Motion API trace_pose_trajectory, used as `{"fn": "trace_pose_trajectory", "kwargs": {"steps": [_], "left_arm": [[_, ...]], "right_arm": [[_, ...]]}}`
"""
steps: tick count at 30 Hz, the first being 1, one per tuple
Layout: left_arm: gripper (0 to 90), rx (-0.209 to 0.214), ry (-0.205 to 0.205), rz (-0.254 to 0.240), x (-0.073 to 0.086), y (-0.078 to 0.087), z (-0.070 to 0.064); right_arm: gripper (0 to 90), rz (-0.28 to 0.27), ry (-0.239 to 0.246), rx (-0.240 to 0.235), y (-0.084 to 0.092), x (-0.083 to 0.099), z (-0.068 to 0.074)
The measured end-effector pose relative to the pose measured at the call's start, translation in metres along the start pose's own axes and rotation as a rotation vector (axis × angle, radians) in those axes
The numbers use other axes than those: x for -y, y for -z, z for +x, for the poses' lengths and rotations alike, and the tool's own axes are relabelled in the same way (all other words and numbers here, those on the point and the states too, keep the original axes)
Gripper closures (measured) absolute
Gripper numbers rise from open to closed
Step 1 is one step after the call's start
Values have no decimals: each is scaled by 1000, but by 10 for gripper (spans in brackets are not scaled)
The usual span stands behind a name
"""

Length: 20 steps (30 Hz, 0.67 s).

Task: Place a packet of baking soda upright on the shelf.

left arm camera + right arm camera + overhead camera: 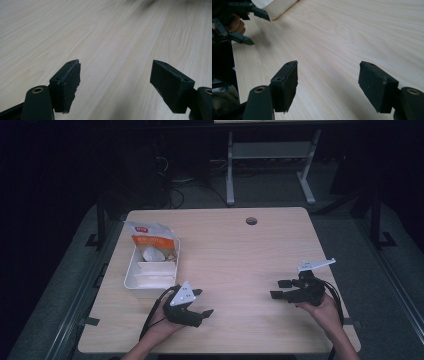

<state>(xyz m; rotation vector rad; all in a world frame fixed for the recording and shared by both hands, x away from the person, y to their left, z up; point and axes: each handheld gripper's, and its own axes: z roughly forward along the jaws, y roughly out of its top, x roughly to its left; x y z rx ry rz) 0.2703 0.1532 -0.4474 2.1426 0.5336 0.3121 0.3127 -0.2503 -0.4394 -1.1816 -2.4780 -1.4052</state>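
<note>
My left gripper rests low over the front left of the wooden table, just right of a white bin. Its jaws stand wide apart with bare wood between them. My right gripper sits at the front right, pointing left across the table, open and holding nothing. In the right gripper view, the left gripper and the hand holding it appear at the upper left, beside a corner of the white bin.
An orange and white bag leans at the far end of the bin, which holds white items. A round cable hole lies near the table's far edge. Table legs stand on the floor beyond.
</note>
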Motion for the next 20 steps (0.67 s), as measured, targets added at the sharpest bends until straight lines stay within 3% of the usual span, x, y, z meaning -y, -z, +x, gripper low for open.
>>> {"fn": "trace_pose_trajectory", "kwargs": {"steps": [8, 11, 20], "left_arm": [[237, -6, 10, -10, 0, 1, 1], [237, -7, 14, -15, 0, 2, 2], [237, -5, 17, -22, 0, 3, 4]], "right_arm": [[303, -16, 0, 10, 8, 19, 10], [299, -18, -21, -9, 7, 27, 12], [285, 18, 20, -18, -7, 22, 19]]}}
